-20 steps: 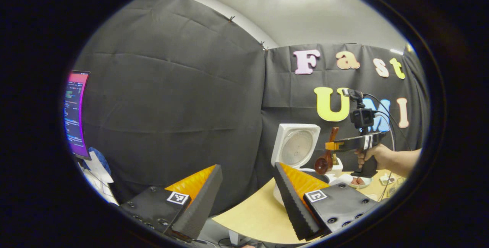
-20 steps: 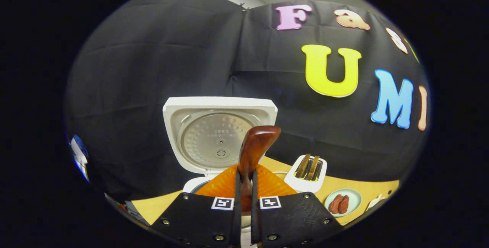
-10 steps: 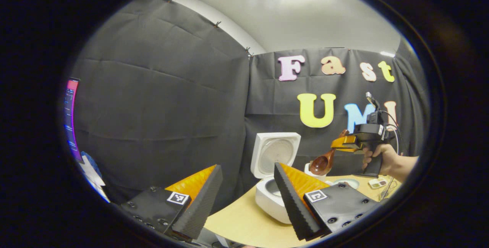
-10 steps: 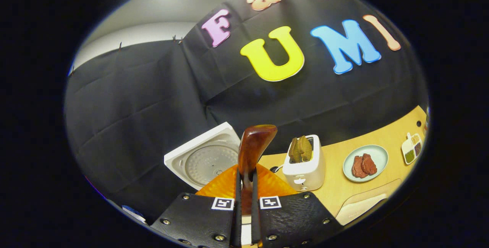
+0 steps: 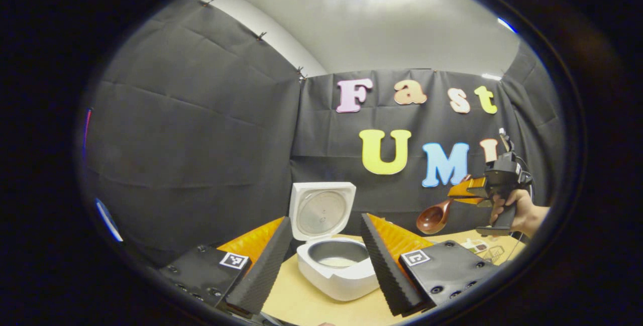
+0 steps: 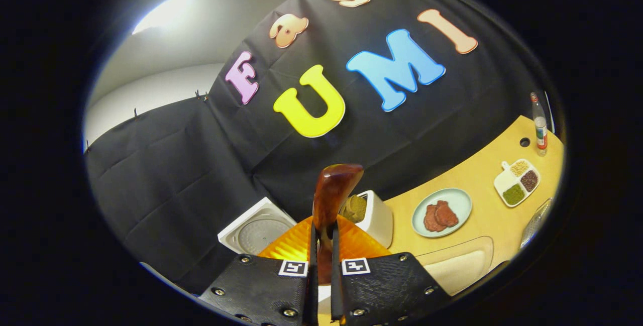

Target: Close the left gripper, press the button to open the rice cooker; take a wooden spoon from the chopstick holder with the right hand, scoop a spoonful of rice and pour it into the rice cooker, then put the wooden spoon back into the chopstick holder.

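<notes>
The right gripper (image 6: 321, 258), clenched on the spoon (image 6: 331, 190), has the cooker (image 6: 256, 225) at eight o'clock; the left gripper (image 5: 321, 260) is released.

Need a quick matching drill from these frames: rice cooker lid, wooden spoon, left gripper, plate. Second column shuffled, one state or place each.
1. rice cooker lid
2. wooden spoon
3. left gripper
4. plate

A. clamped in the right gripper
B. standing upright, open
C. holds two pieces of meat
D. fingers apart, holding nothing

Pairs: 1-B, 2-A, 3-D, 4-C
</notes>
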`<act>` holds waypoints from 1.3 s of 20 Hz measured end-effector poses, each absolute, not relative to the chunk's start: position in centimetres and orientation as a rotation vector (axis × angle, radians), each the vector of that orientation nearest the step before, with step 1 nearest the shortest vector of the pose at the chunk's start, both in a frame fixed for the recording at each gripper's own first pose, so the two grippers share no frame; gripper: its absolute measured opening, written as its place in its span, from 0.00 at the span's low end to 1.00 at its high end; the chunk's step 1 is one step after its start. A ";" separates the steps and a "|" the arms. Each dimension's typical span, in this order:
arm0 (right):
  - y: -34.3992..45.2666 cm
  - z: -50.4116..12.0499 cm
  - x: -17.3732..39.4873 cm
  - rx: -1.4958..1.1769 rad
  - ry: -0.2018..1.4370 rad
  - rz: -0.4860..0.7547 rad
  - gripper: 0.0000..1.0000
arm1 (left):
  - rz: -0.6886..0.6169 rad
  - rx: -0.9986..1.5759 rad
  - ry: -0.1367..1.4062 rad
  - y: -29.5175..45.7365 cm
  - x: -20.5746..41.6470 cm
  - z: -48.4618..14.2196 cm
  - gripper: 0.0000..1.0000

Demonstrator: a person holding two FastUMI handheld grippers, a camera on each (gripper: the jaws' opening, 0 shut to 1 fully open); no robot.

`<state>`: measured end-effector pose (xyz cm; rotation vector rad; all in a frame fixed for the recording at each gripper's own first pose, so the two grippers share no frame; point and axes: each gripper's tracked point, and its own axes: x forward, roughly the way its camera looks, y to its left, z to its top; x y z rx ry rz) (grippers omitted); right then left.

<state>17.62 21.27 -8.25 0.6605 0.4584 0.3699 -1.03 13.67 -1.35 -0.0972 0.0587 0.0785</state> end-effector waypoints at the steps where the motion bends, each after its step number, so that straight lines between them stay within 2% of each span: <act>1: 19.4 -8.3 17.6 0.649 0.450 0.348 0.10 | 0.067 -0.101 0.056 12.7 -0.7 -1.3 0.99; 3: 16.2 -8.5 17.4 0.631 0.436 0.308 0.10 | 0.045 -0.105 0.050 11.0 -0.4 -0.8 0.99; 4: 14.5 -8.6 17.4 0.629 0.429 0.287 0.10 | 0.036 -0.103 0.048 10.2 -0.1 -0.6 0.94; 6: 11.7 -8.9 17.4 0.638 0.420 0.248 0.10 | 0.014 -0.103 0.043 8.4 0.2 -0.3 0.99; 16: -1.5 -12.6 15.0 0.605 0.417 0.042 0.10 | -0.071 -0.089 0.042 1.2 1.0 0.6 0.99; 18: -3.8 -13.8 14.4 0.597 0.427 0.006 0.10 | -0.082 -0.082 0.046 0.0 1.0 0.7 0.90; 21: -6.7 -15.4 13.4 0.572 0.437 -0.042 0.10 | -0.092 -0.070 0.052 -1.4 0.7 0.7 0.94; 22: -7.7 -16.0 13.2 0.562 0.440 -0.059 0.10 | -0.095 -0.066 0.057 -1.9 0.6 0.7 0.94; 23: -8.4 -16.7 12.9 0.549 0.445 -0.074 0.10 | -0.100 -0.062 0.062 -2.3 0.5 0.6 0.90; 26: -10.5 -18.7 12.0 0.509 0.472 -0.109 0.10 | -0.113 -0.049 0.072 -3.6 0.1 0.8 0.90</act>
